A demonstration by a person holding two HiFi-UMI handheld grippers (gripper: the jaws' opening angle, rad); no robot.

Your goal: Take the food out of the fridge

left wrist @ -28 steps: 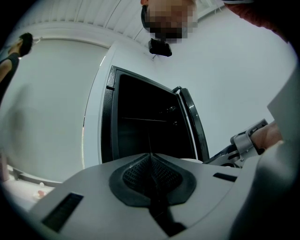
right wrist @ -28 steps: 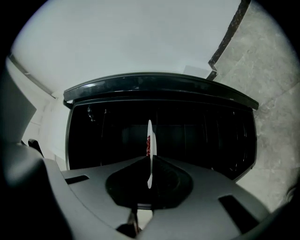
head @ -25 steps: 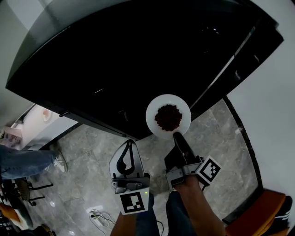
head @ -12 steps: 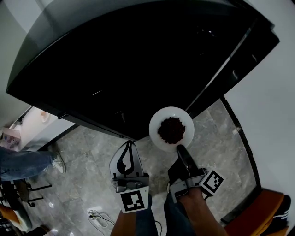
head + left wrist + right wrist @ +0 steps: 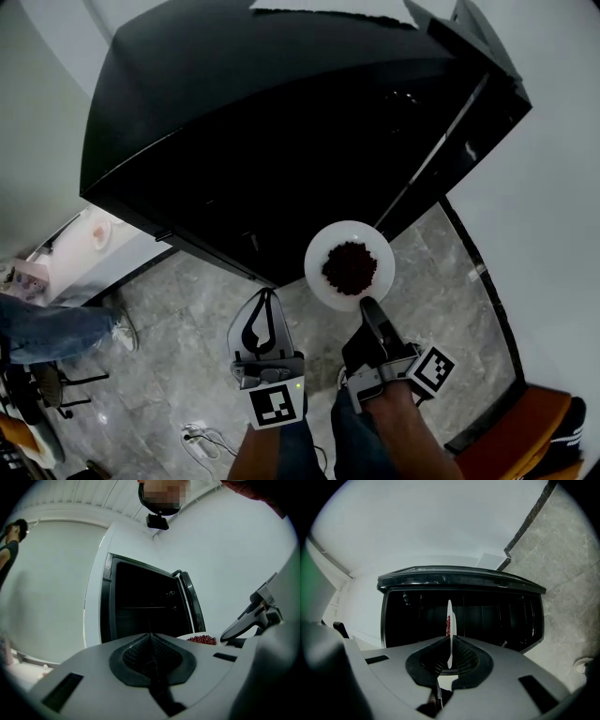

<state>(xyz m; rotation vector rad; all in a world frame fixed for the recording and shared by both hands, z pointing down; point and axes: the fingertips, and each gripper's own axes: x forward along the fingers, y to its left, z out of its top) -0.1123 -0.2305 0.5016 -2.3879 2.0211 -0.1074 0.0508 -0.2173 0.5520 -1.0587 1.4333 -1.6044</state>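
A white plate (image 5: 327, 289) with a heap of small dark red food (image 5: 350, 267) hangs in front of the open black fridge (image 5: 281, 141). My right gripper (image 5: 363, 302) is shut on the plate's near rim. In the right gripper view the plate (image 5: 449, 632) shows edge-on between the jaws, with the red food (image 5: 447, 626) on its left face. My left gripper (image 5: 265, 292) is shut and empty, just left of the plate. The left gripper view shows the closed jaws (image 5: 151, 634), the plate of red food (image 5: 202, 640) to the right and the dark fridge interior (image 5: 145, 609).
The fridge door (image 5: 459, 141) stands open to the right, along a white wall. Grey marble floor (image 5: 187, 309) lies below. A person's leg and shoe (image 5: 56, 328) are at the left, with a cable and plug (image 5: 202, 441) on the floor. An orange seat (image 5: 525, 431) sits at lower right.
The plate has come a little toward me and to the right, away from the fridge opening, with the right gripper still on it. The head view has tilted, showing more of the fridge top.
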